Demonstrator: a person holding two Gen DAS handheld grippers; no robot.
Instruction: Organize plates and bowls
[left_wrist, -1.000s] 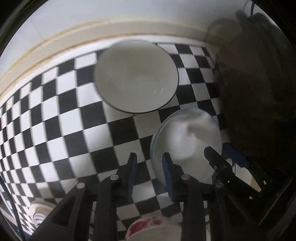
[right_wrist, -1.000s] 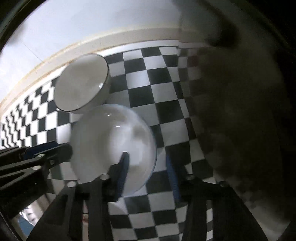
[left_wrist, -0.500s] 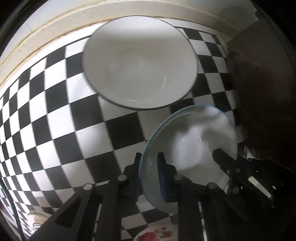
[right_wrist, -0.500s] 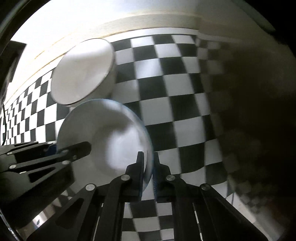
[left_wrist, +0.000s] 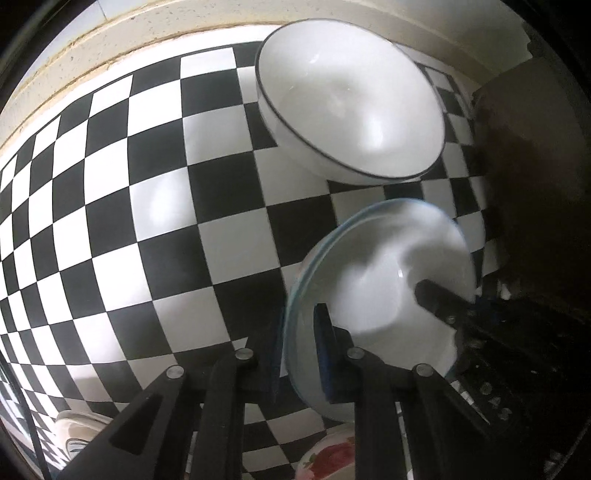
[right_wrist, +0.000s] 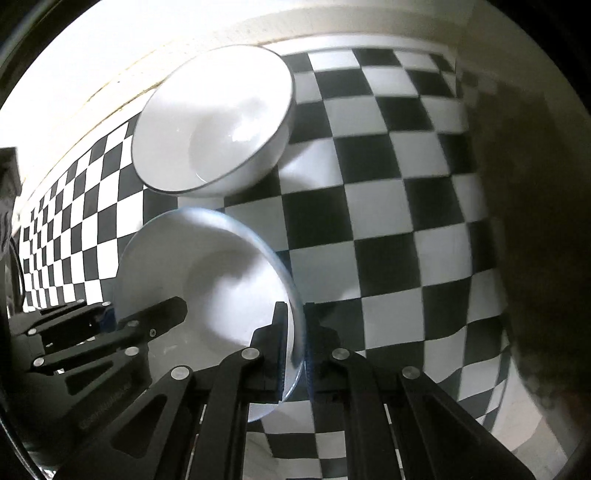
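A white plate with a pale blue rim (left_wrist: 384, 295) is held up off the checkered cloth by both grippers. My left gripper (left_wrist: 299, 343) is shut on its left rim. My right gripper (right_wrist: 295, 339) is shut on its right rim; the plate shows there too (right_wrist: 221, 280). A large white bowl with a thin dark rim (left_wrist: 351, 114) stands on the cloth just beyond the plate, also seen in the right wrist view (right_wrist: 214, 122). The other gripper's fingers (left_wrist: 439, 299) reach over the plate's far edge.
A black-and-white checkered cloth (left_wrist: 166, 206) covers the table up to a cream wall edge (left_wrist: 110, 40). A flower-patterned dish (left_wrist: 328, 458) lies below the left gripper, and another dish (left_wrist: 77, 424) sits at lower left. A dark bulky shape (right_wrist: 535, 221) fills the right side.
Both grippers have closed on the plate's opposite rims and lifted it. The views have shifted, with the big bowl now further right in the left wrist view.
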